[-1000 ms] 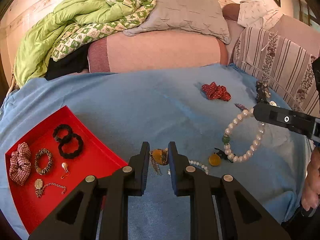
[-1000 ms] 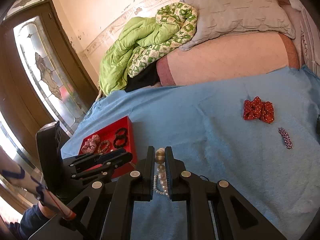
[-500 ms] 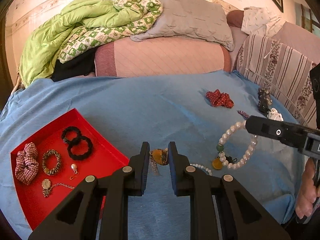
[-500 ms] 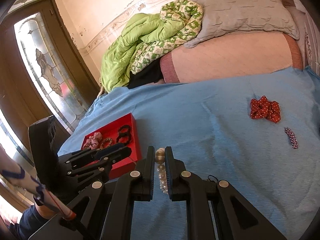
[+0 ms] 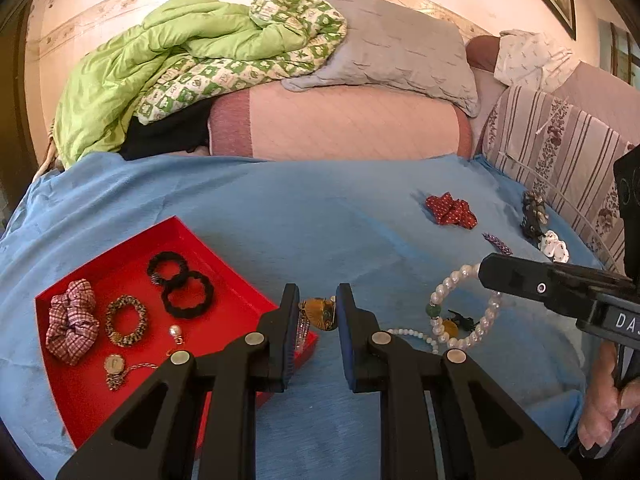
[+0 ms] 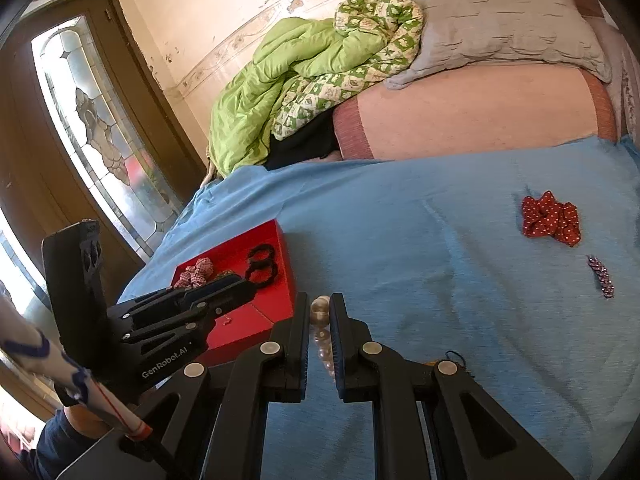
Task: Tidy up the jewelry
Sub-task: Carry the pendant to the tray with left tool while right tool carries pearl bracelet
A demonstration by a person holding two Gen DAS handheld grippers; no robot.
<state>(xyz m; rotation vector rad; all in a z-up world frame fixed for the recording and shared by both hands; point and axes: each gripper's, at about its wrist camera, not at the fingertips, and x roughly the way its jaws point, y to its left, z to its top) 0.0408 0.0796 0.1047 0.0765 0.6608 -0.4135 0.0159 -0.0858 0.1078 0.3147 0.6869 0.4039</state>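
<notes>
Left wrist view: left gripper parted, holding nothing, a gold pendant seen in its gap on the blue sheet; red tray at 9 o'clock with black hair ties, plaid scrunchie and beaded ring; pearl bracelet hanging at 3 o'clock. Right wrist view: right gripper closed on the pearl bracelet; red dotted scrunchie at 2 o'clock, small hair clip below it.

Green quilt bunched beside grey pillow on pink bolster; stained-glass door at side.
</notes>
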